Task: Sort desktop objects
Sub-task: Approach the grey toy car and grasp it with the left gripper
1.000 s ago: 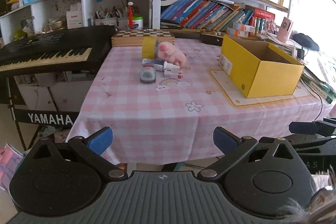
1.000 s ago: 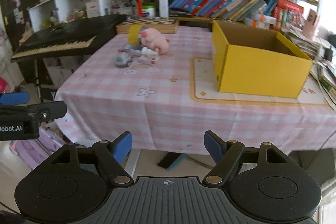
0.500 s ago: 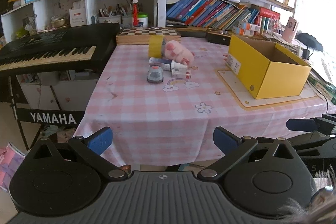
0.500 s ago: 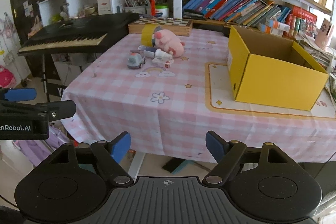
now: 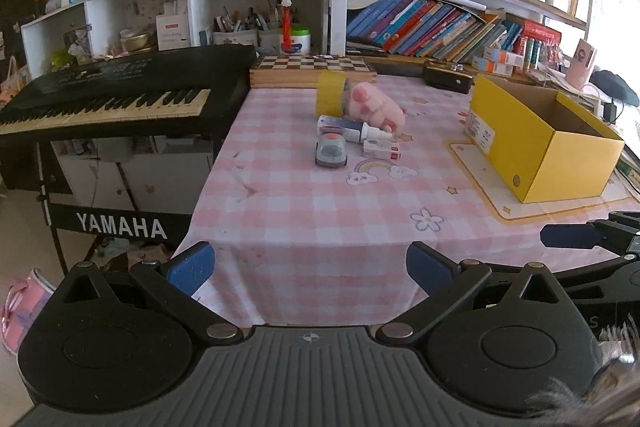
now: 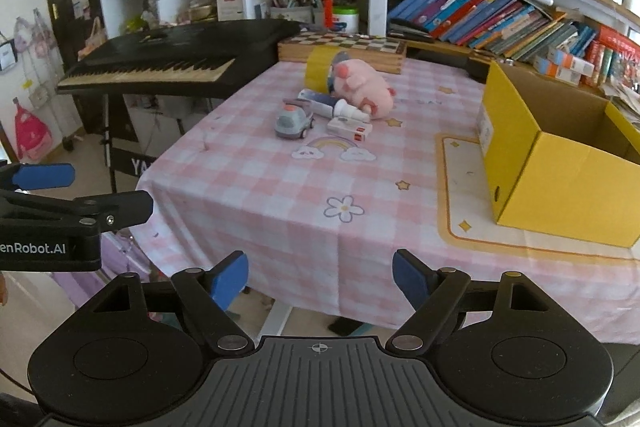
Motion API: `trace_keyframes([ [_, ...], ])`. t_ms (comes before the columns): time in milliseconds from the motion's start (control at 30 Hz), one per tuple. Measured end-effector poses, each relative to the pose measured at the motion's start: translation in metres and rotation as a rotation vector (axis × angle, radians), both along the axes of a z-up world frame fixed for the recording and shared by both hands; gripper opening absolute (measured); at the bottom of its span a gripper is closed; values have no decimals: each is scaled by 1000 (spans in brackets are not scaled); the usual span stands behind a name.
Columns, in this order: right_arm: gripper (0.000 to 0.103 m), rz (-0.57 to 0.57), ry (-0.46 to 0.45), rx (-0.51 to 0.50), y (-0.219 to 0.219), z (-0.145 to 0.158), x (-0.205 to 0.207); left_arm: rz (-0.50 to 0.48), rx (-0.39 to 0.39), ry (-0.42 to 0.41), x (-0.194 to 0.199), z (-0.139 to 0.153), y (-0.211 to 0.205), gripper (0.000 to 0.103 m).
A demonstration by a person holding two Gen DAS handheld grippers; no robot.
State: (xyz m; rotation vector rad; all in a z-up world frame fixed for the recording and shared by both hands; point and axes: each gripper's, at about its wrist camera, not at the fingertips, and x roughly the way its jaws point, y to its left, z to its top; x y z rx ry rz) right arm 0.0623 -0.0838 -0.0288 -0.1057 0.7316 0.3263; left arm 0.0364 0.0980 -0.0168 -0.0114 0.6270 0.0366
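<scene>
Left wrist view: left tongs (image 5: 308,265) spread, blue padded tips empty, short of the surface (image 5: 320,219) draped in pink checked cloth. Soft pink plush pig (image 5: 376,107), grey toy car (image 5: 330,153), white bottle (image 5: 352,130) and small flat carton (image 5: 382,149) cluster mid-surface; open yellow cardboard box (image 5: 560,155) at right

Right wrist view: right tongs (image 6: 320,277) spread, empty. Yellow tape roll (image 6: 318,69) partly hidden behind the pig; box cut off by the frame edge

Crowded bookshelves (image 5: 440,23) behind a black keyboard (image 5: 120,95), sunlit from the right.
</scene>
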Motion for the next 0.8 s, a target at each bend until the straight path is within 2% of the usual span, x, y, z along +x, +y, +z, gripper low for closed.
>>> trace_keyframes([
  [300, 82, 16, 4, 5, -4, -4, 25, 12, 4, 2, 21, -3, -4, 103],
  [800, 82, 64, 45, 19, -19, -10, 104, 56, 12, 30, 98, -5, -16, 103],
])
